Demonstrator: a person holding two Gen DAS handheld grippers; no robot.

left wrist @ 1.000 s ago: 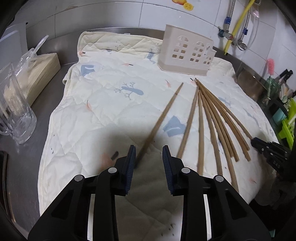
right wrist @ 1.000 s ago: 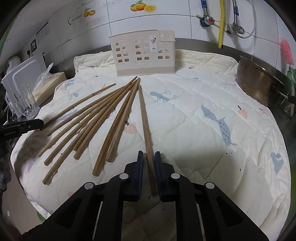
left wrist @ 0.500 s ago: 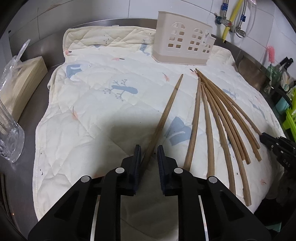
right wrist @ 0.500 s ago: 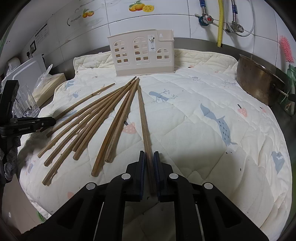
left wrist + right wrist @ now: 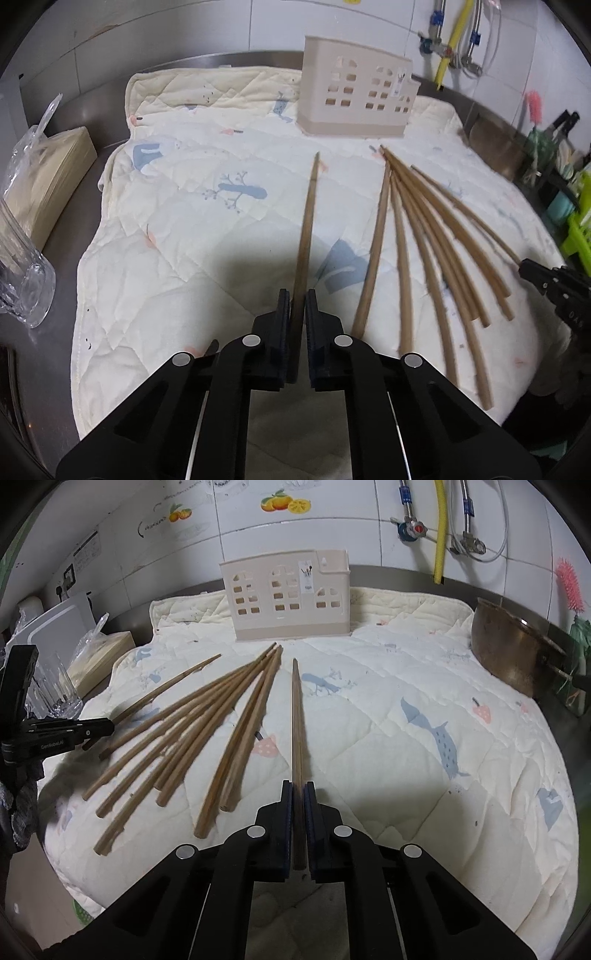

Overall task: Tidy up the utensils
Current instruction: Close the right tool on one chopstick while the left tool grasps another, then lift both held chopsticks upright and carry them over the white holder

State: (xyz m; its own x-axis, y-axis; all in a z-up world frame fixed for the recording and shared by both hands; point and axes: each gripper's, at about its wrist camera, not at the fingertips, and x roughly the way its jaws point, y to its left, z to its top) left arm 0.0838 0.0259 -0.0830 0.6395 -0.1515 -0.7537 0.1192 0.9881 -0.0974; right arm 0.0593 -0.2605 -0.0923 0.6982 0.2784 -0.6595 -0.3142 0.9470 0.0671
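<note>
Left wrist view: left gripper (image 5: 295,306) has its jaws clamped narrow on the butt of one chopstick (image 5: 308,221), tip aimed at the beige utensil holder (image 5: 354,107)!
Right wrist view: right gripper (image 5: 298,797) jaws pinched just as tight on a second chopstick (image 5: 296,731), also pointing at the holder (image 5: 288,598).
Loose sticks: a fan of chopsticks (image 5: 424,236) lies on the quilted mat (image 5: 177,229) between the two grippers, tips bunched near the holder's foot.
Holder: stands upright at the mat's far edge; no chopstick shows above its rim.
Progress: early going, I'd say: two sticks gripped, none stowed, the whole fan left to collect.
Only the left view shows: green rack (image 5: 578,236) at the right edge, plus the right gripper's tip beside the fan.
Only the right view shows: a metal pot (image 5: 517,653) on the table, fruit stickers (image 5: 284,504) on the tiles, and the left gripper side-on by a glass (image 5: 55,686).
</note>
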